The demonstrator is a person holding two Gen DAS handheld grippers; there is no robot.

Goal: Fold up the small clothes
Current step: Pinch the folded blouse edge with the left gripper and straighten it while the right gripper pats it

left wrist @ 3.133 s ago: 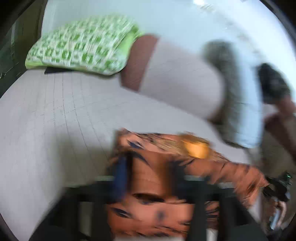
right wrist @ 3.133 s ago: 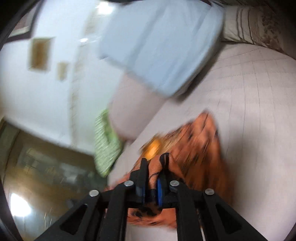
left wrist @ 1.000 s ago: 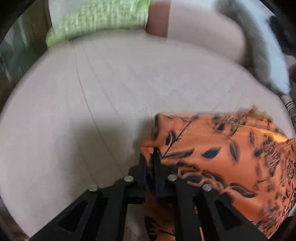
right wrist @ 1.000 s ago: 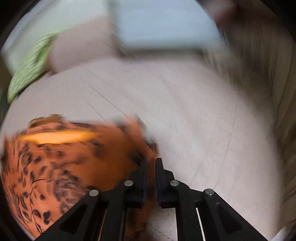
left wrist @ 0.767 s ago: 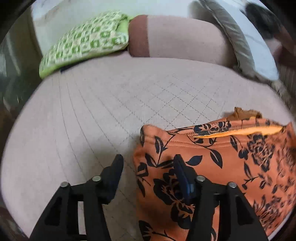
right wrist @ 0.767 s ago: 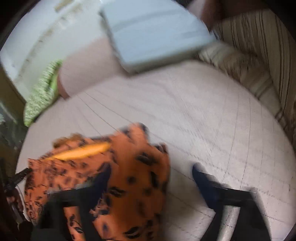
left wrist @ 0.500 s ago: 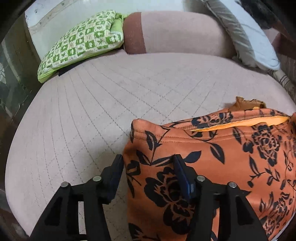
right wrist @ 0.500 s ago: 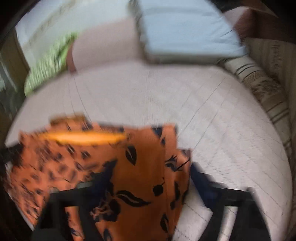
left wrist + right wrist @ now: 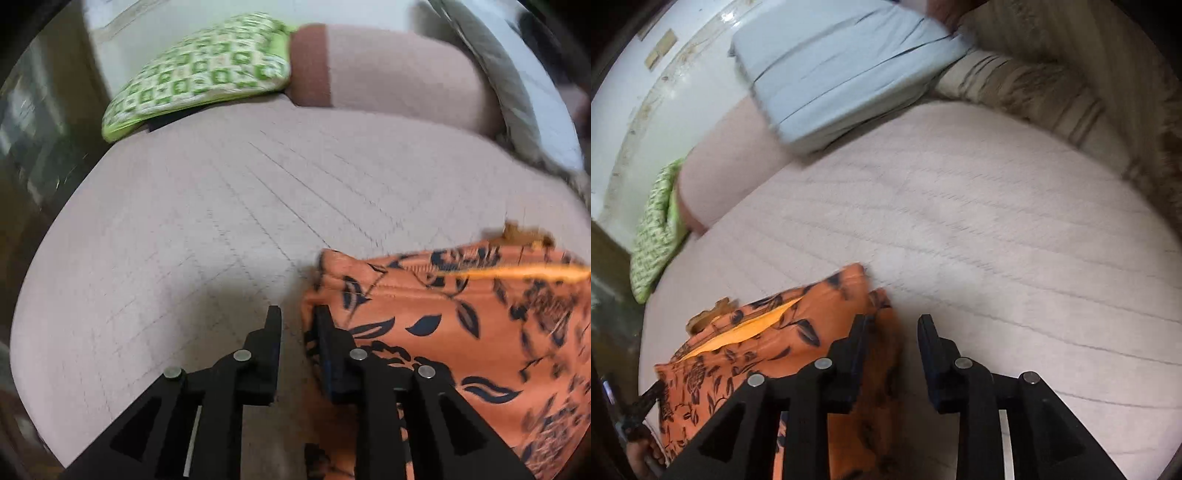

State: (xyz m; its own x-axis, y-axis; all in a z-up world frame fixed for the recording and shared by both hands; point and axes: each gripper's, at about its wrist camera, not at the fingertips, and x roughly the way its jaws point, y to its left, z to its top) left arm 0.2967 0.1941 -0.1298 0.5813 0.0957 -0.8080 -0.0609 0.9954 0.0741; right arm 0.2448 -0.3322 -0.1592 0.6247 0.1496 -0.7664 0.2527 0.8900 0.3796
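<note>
We judged one fold done and more perhaps left: the orange floral garment [image 9: 461, 332] lay on the bed [image 9: 221, 229], at four o'clock from our closing left tongs [image 9: 297, 325] and eight o'clock from our opening right tongs [image 9: 894, 332], both empty

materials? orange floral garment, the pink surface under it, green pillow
Orange garment: looks like thin woven or knit fabric, matte, printed with dark leaves; it creases softly and shows a stitched seam. Pink surface: quilted textile, matte, with stitched grid lines, probably a padded cover. Green pillow: printed cloth cover, likely cotton-like, though blur hides the weave.
</note>
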